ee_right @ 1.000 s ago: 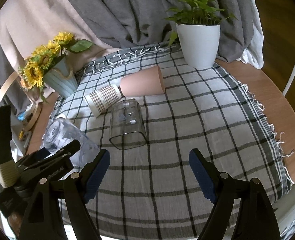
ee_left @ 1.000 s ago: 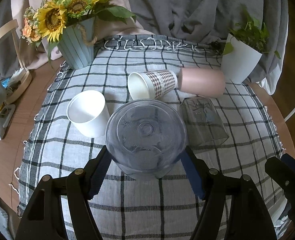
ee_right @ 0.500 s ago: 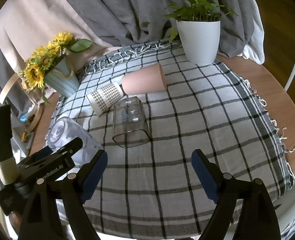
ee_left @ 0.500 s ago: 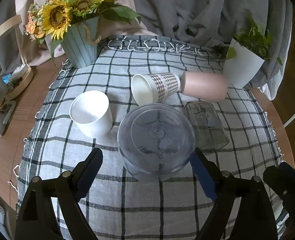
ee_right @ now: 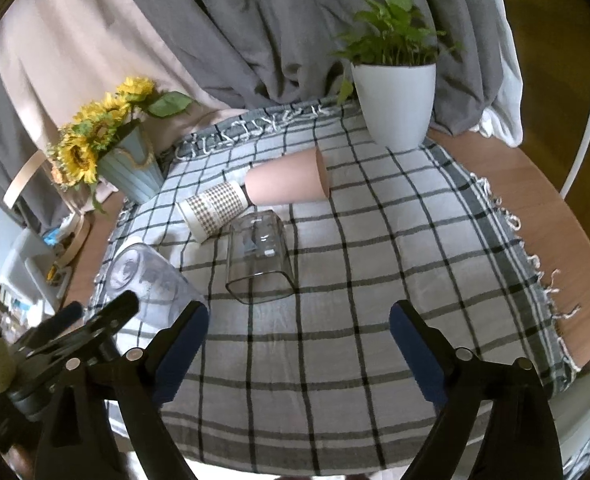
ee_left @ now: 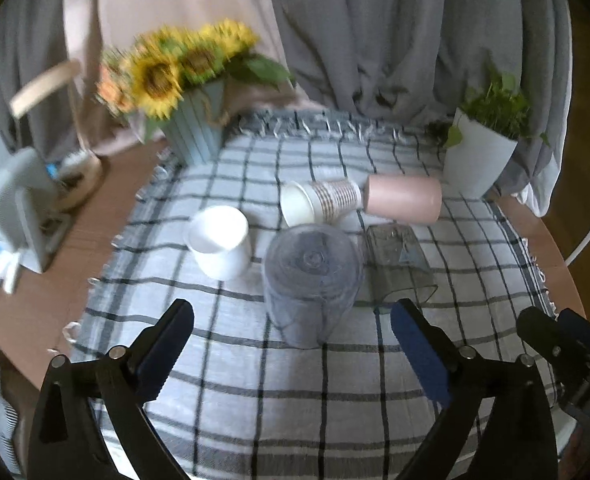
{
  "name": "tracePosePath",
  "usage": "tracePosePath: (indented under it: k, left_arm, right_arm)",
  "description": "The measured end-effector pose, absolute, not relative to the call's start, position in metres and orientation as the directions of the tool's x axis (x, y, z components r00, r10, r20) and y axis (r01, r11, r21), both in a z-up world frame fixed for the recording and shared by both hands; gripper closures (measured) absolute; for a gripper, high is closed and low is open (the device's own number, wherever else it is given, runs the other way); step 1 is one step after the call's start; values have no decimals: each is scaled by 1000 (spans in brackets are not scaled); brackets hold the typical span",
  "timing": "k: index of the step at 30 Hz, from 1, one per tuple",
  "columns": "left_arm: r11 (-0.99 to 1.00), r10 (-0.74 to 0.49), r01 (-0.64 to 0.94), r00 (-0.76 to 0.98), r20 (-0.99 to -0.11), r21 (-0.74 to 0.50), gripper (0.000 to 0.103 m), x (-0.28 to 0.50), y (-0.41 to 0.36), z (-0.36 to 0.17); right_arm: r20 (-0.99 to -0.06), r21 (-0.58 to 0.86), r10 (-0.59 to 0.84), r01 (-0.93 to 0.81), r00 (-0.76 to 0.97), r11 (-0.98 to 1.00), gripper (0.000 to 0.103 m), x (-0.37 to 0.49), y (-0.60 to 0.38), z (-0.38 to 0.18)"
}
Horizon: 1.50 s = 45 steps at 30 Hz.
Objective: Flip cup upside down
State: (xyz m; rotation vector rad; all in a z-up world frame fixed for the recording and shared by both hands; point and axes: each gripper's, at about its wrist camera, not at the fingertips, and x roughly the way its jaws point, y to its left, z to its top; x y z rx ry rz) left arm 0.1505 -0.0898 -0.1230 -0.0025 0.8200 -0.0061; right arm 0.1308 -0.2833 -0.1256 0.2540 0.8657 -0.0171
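A clear plastic cup [ee_left: 313, 280] stands upside down on the checked cloth [ee_left: 295, 400], base up; it also shows in the right wrist view [ee_right: 151, 280]. My left gripper [ee_left: 293, 354] is open and empty, just behind the cup and apart from it. My right gripper [ee_right: 299, 348] is open and empty over the cloth's front. A clear glass [ee_right: 259, 256] lies on its side. A checked paper cup [ee_right: 213, 210] and a pink cup [ee_right: 289, 182] also lie on their sides. A white cup [ee_left: 221, 242] stands upside down.
A sunflower pot [ee_left: 191, 128] stands at the back left and a white plant pot [ee_right: 395, 104] at the back right. Grey curtains hang behind. Bare wooden table edge [ee_right: 535, 208] shows right of the cloth. Clutter sits at the far left [ee_left: 19, 208].
My left gripper has opened, let go of the clear plastic cup and pulled back from it. The cup stays upside down on the cloth. The right gripper has barely moved.
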Motion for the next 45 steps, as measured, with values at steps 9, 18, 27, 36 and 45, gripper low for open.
tracePosePath:
  k: [9,18,27,36,45]
  left_arm:
    - [999,51,-42,728,-684,29,0,101,-84,-89]
    - [998,60,-47,732,-679,38,0,50,-68,-70]
    - [1000,12,-6,750,-661,11,0,-1,-47,-46]
    - [1000,-2,0,784,-621,-2,0,-38,-25,-29]
    - [1000,1,2,797,-604,4,0,-56,-12,-24]
  right_arm:
    - [-686,162,70,59,724,985,7,97,-275,-89]
    - [-615,121,33,53,788,991,7,46,-252,-54]
    - [-554,107,-5,77,833,991,6,-14,-223,-29]
    - [-506,113,-15,83,862,990,4,-56,-200,-13]
    - [-495,111,-15,81,869,990,4,-76,-183,-11]
